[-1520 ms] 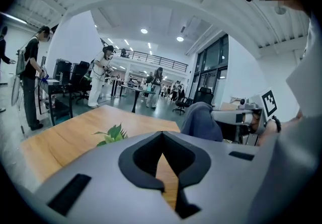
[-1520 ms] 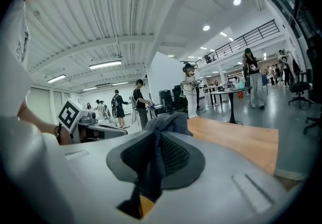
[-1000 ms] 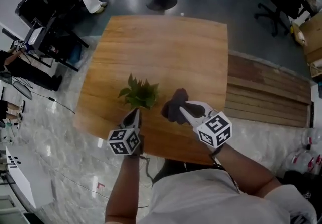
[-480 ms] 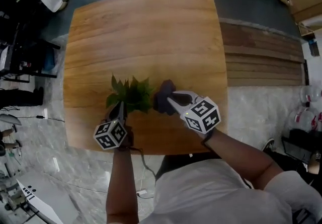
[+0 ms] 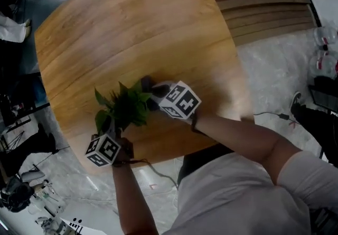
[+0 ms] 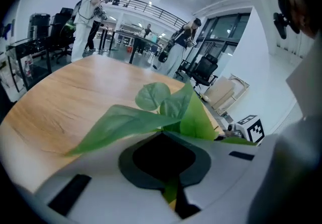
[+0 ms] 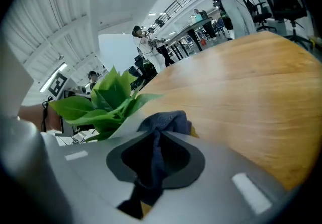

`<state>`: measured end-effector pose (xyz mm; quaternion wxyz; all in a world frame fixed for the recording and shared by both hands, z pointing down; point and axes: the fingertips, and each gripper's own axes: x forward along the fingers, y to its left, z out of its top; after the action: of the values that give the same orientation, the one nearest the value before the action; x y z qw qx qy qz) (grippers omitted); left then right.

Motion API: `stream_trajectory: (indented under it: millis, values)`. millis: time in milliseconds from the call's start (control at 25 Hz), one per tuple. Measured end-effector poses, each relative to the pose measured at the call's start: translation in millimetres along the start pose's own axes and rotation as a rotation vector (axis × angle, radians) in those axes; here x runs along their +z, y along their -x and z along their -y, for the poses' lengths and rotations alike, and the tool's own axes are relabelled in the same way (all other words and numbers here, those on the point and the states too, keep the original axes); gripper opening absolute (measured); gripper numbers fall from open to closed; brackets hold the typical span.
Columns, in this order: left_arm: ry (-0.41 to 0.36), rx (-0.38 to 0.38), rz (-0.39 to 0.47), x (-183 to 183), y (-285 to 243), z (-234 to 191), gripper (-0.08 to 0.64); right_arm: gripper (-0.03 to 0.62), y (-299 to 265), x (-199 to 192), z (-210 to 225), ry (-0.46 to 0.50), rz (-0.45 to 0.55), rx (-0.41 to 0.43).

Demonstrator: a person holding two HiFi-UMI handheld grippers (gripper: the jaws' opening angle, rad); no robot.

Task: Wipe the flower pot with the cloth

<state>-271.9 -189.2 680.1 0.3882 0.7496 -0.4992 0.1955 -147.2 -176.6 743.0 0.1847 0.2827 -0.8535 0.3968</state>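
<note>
A small green plant (image 5: 122, 106) stands near the front edge of the wooden table (image 5: 132, 22); its leaves hide the flower pot from above. My left gripper (image 5: 112, 123) reaches in from the near side and is shut on a green stem among the leaves (image 6: 151, 116). My right gripper (image 5: 151, 90) is pressed against the plant's right side, shut on a dark blue-grey cloth (image 5: 146, 82). In the right gripper view the cloth (image 7: 163, 121) bunches out past the jaws, next to the leaves (image 7: 108, 98). The pot shows in no view.
The table's front edge (image 5: 158, 147) lies just under both forearms. Wooden planks (image 5: 264, 7) lie on the floor to the right. Cables and equipment (image 5: 21, 123) sit on the floor to the left. People stand at desks (image 6: 95, 11) far beyond the table.
My right gripper has carried the cloth left, from a gap beside the plant up against its leaves. The head view has swung and tilted. The left gripper stays at the plant.
</note>
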Motion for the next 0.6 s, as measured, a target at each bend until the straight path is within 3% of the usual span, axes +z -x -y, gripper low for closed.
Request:
stream_trajectory:
  millis: [200,440,600]
  values:
    - [-0.052,-0.009,-0.038,-0.1,-11.7,-2.2,0.006,0.045,-15.1,-15.7,5.9,-0.035,-0.025,0.015]
    - [-0.048,-0.023,-0.040,1.5,-15.6,4.6,0.006,0.045,36.5,15.1,-30.0,-0.080,0.044,0.081]
    - [-0.073,-0.044,-0.050,8.3,-23.8,9.3,0.006,0.046,34.6,11.7,-23.1,-0.076,0.017,0.075]
